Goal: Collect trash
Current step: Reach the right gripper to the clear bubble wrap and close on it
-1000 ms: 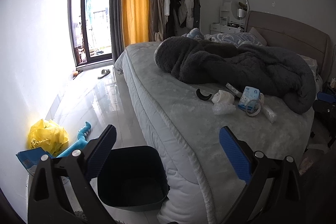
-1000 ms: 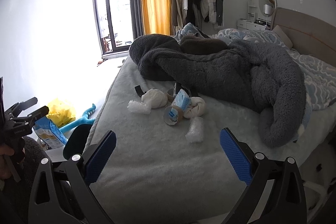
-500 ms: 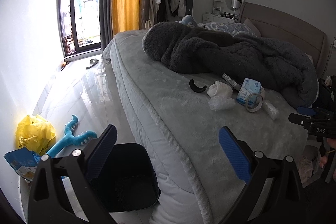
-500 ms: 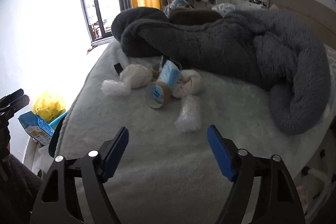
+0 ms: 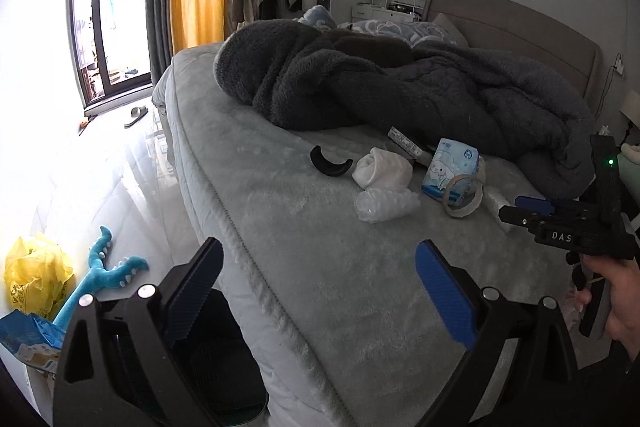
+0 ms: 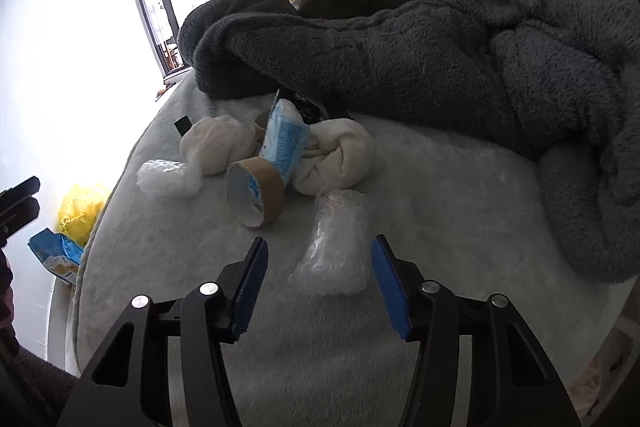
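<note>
The right gripper (image 6: 318,277) hangs low over the bed (image 6: 460,211), tilted down, and its jaws have just been closing; they stand partly apart on either side of a crumpled clear plastic wrap (image 6: 334,247), with a visible gap at each blue pad, so nothing is clamped. Taking that wrap as the marker: just beyond it lies a brown tape roll (image 6: 256,193) on its side, and a blue tissue pack (image 6: 286,143) leans against the roll. A knotted white cloth (image 6: 340,157) sits just beyond the wrap, touching the pack, with a second white bundle (image 6: 218,143) further left. A second wad of clear plastic (image 6: 170,177) lies left of the tape roll. Past all of this a dark grey fleece blanket (image 6: 460,55) is heaped across the bed. The left gripper (image 5: 318,293) is held over the near edge of the bed with its jaws wide apart and nothing between them. Under its left finger, on the floor beside the bed, stands a dark bin (image 5: 224,359). Further out on the floor, well away from the wrap, are a blue toy (image 5: 100,279), a yellow bag (image 5: 34,275) and a blue packet (image 5: 24,341). A black curved piece (image 5: 330,165) lies on the bed left of the white bundle. A hand (image 5: 622,303) holds the right gripper's handle.
</note>
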The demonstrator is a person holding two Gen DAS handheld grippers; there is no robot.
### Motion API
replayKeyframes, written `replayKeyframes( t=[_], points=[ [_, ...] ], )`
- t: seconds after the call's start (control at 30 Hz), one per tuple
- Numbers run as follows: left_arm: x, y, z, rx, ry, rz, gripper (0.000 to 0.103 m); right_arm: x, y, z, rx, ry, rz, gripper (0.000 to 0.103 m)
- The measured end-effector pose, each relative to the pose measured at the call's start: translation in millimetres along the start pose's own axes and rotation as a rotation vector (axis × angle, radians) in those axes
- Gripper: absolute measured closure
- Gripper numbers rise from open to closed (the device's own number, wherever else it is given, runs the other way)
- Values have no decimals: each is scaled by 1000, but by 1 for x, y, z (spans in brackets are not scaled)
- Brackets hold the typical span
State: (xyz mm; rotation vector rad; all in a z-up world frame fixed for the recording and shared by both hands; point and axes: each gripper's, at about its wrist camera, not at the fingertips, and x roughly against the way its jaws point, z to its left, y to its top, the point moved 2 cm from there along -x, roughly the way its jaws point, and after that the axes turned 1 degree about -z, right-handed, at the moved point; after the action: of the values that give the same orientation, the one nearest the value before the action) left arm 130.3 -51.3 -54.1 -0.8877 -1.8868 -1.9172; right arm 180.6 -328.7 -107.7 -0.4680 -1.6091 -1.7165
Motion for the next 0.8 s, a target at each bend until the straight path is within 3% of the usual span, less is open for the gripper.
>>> replayKeyframes(
  t=[0.33, 0.5, 0.7, 0.8],
  points=[
    [-52, 12, -9, 25, -41, 71, 9, -22, 3, -13, -36, 3, 59, 65],
    [-71, 13, -22, 45, -61, 96, 9, -22, 0, -17, -87, 21, 53, 65],
    [-86, 21, -35, 103, -89, 102, 9, -6, 8, -11, -55, -19, 18, 65],
    [-95, 21, -42, 96, -49, 113, 9, 2, 12, -15, -65, -30, -10, 65]
  ],
)
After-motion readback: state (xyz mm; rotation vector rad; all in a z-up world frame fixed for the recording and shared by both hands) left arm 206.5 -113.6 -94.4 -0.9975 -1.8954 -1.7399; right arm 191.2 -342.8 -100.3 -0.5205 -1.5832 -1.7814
